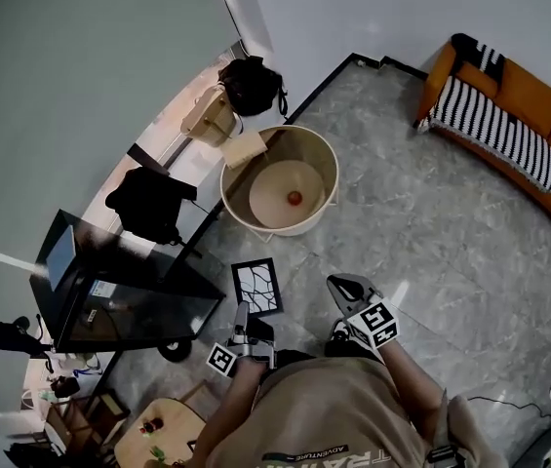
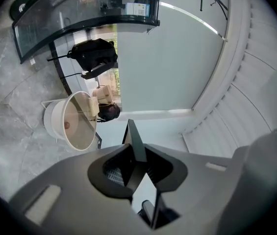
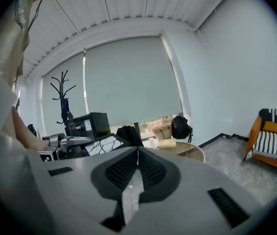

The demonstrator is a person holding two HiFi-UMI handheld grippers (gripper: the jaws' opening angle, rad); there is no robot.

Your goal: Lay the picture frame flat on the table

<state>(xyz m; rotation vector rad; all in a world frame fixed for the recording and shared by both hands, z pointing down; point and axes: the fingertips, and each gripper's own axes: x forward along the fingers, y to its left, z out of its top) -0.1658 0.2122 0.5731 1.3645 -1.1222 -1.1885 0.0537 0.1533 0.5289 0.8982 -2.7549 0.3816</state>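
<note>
Showing black picture frame [image 1: 256, 288], white cracked-line print

Orange sofa [image 1: 536, 94] at right w/ black-white striped blanket [image 1: 491, 125] over seat. Black backpack [image 1: 253, 84] by window, beige bag [image 1: 207, 117] just beside. Black glass cabinet [image 1: 129, 300] at left; grey marble floor [image 1: 431, 252].

Round rimmed table [image 1: 267, 206] w/ small red obj [image 1: 295, 198] on it.

Left claw [image 1: 244, 318] points forward and clamps the near edge of the picture frame [image 1: 257, 286]; right claw [image 1: 345, 286], jaws together and empty, points forward nearby.
</note>
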